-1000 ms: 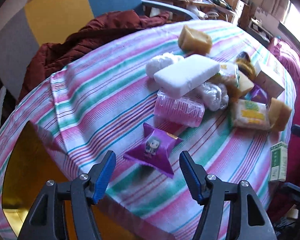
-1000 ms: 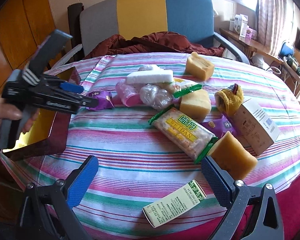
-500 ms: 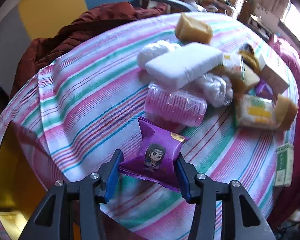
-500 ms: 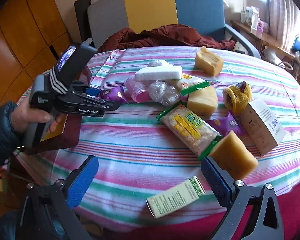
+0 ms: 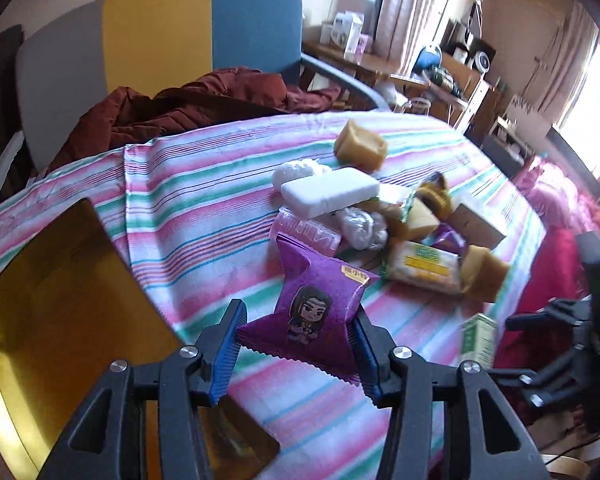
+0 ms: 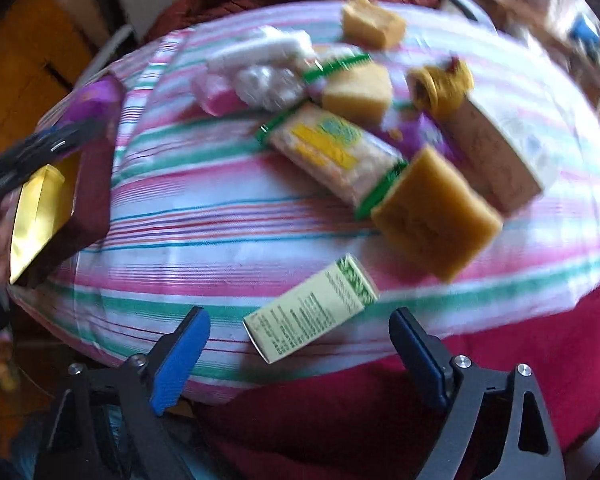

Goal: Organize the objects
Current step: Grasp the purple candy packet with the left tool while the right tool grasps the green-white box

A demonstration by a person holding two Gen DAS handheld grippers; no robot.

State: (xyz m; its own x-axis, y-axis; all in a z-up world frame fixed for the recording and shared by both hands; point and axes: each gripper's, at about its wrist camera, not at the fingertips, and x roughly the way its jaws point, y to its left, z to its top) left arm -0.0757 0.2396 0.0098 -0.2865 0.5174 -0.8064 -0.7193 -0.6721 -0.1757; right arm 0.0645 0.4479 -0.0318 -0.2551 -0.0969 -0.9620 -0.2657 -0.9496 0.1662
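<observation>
Striped cloth (image 5: pixel 204 200) in pink, green and white covers the round table in front of you, with a grey, yellow and blue chair (image 5: pixel 160 28) behind it carrying a rumpled maroon jacket (image 5: pixel 188 100).

Your left gripper (image 5: pixel 296 340) has its blue ribbed pads pressed against both sides of a purple snack packet (image 5: pixel 312 304), which is lifted off the cloth near the table's edge. The packet is shiny foil, pinched at the waist, with crimped zigzag ends, a cartoon figure on its face and a small yellow label at one corner. Below and to its left sits a gold-lined box (image 5: pixel 52 280) with dark red walls.

Your right gripper (image 6: pixel 300 344) is spread wide with nothing between its pads, hanging just in front of a pale green carton (image 6: pixel 312 308) that lies flat near the table's rim; that view is motion-blurred.

Beyond the packet lies a pile: three tan sponge-like blocks, one white foam bar (image 5: pixel 328 196), one pink ribbed plastic tub (image 5: pixel 308 232), one crinkled clear wrapper (image 5: pixel 360 224), one green-edged cracker pack (image 6: pixel 332 156), one yellow knitted item (image 6: pixel 440 84) and one brown cardboard box (image 6: pixel 496 156).
</observation>
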